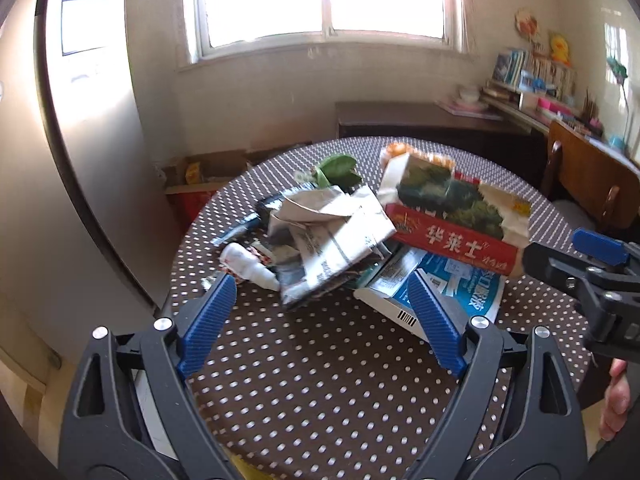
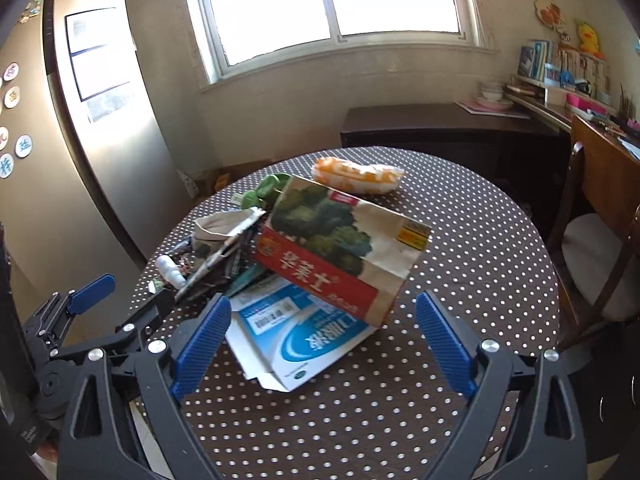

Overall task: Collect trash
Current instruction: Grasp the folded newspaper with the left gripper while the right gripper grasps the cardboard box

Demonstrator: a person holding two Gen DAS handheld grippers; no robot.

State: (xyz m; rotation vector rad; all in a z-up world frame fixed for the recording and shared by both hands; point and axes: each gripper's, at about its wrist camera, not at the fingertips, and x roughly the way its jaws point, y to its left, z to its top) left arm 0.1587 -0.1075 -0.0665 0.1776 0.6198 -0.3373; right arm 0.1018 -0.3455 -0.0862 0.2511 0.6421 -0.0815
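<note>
Both claws, left gripper [image 1: 320, 312] and right gripper [image 2: 324, 340], spread empty; probably light, crushable paper bag [image 2: 344, 248], best pinched at its rim.

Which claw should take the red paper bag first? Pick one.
Right. The right claw is open and faces the red paper bag nearly head-on; the left claw faces the crumpled newspaper, with the bag off to its side.

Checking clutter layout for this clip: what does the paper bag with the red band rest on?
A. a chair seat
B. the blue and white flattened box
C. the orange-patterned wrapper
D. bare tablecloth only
B: the paper bag leans with its lower edge over the blue and white flattened box; the orange-patterned wrapper lies apart, behind it.
</note>
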